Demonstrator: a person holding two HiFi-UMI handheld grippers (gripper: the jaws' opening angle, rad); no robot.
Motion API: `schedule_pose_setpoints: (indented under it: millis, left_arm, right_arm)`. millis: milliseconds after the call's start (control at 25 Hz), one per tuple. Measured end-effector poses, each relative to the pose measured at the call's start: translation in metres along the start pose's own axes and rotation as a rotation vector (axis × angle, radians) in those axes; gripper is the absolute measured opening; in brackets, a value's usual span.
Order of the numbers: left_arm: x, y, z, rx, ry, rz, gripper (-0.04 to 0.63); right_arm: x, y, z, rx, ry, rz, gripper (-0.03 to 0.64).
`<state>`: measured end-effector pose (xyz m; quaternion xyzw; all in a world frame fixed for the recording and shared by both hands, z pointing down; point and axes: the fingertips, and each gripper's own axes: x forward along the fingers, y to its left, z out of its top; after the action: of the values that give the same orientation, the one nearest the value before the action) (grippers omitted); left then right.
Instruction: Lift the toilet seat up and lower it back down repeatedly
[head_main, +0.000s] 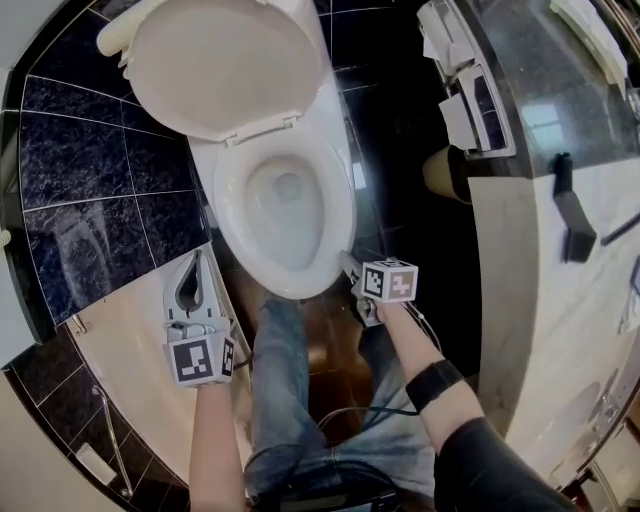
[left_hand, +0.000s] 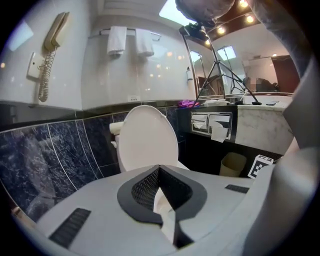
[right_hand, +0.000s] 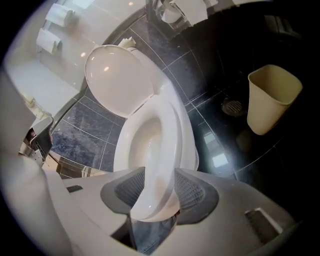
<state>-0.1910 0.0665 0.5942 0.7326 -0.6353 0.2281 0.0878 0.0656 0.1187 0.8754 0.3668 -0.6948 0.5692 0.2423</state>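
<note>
The white toilet has its lid (head_main: 225, 60) (left_hand: 147, 140) (right_hand: 117, 82) standing up against the tank. The toilet seat (head_main: 337, 205) (right_hand: 167, 140) lies low over the bowl. Whether it rests on the rim I cannot tell. My right gripper (head_main: 352, 272) (right_hand: 159, 192) is at the seat's front right edge, with both pads against the rim, so it is shut on the seat. My left gripper (head_main: 197, 258) (left_hand: 159, 170) hangs left of the bowl, clear of it, its tips together and nothing between them.
A beige waste bin (right_hand: 272, 97) (left_hand: 232, 164) stands on the dark floor right of the toilet. Paper holders (head_main: 470, 100) hang on the counter's side. A wall phone (left_hand: 50, 55) and towels (left_hand: 127, 40) are on the back wall. The person's jeans-clad legs (head_main: 300, 400) stand before the bowl.
</note>
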Motion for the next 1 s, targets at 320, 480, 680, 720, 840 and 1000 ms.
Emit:
schedule_pose_setpoints:
  millis: [320,480,680,720,840,1000]
  left_arm:
    - [0.013,-0.003,-0.029,-0.021,0.029,-0.021,0.000]
    - [0.014,-0.001,-0.044,-0.025,0.051,-0.030,0.000]
    - [0.019,-0.006,-0.056,-0.040,0.072,-0.042,0.000]
    - [0.020,-0.007,-0.056,-0.041,0.073,-0.046,0.000]
    - [0.022,-0.011,-0.057,-0.045,0.074,-0.056,0.000]
    - [0.022,-0.014,-0.057,-0.049,0.075,-0.061,0.000]
  right_arm:
    - [0.038,-0.018,-0.011,0.168,0.001,0.051,0.202]
    - [0.038,-0.018,-0.009,0.246,-0.037,0.086,0.178]
    - [0.036,-0.017,-0.005,0.272,-0.058,0.090,0.142]
    - [0.035,-0.016,-0.005,0.270,-0.056,0.088,0.141]
    - [0.034,-0.017,-0.006,0.274,-0.049,0.089,0.140]
    - [0.034,-0.017,-0.006,0.288,-0.043,0.089,0.139]
